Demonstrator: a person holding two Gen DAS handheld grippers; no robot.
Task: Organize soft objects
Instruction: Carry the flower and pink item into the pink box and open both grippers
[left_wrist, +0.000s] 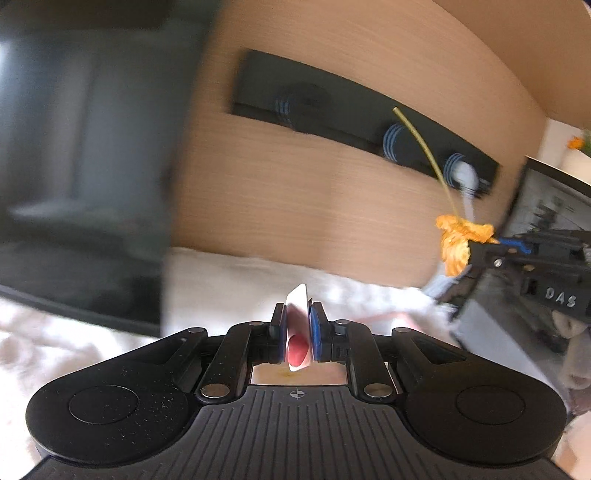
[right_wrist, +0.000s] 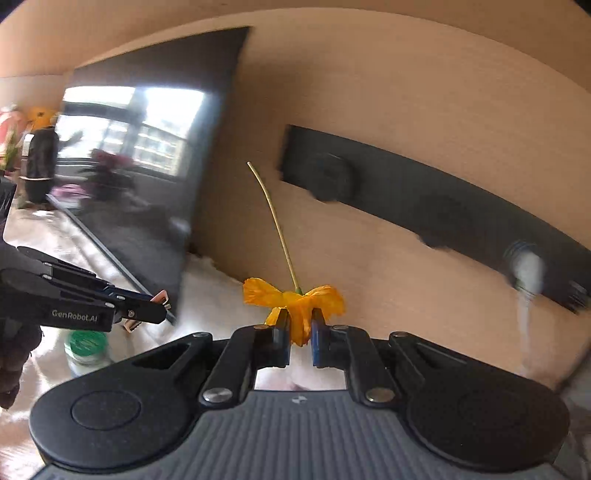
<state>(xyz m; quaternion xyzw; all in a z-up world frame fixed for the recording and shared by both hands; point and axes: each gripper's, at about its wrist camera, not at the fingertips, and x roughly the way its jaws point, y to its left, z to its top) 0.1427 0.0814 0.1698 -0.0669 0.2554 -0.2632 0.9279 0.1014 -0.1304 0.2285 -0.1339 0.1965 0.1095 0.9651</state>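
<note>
My left gripper is shut on a thin white card with a red heart, held edge-on above a white fluffy cloth. My right gripper is shut on an orange artificial flower, petals between the pads, its thin green stem pointing up. The flower also shows in the left wrist view, held by the right gripper at the right edge. The left gripper shows in the right wrist view at the left, with the card edge in it.
A wooden wall carries a black socket strip with a white plug. A dark screen stands to the left. A green-capped jar sits low left. A vase with flowers stands far left.
</note>
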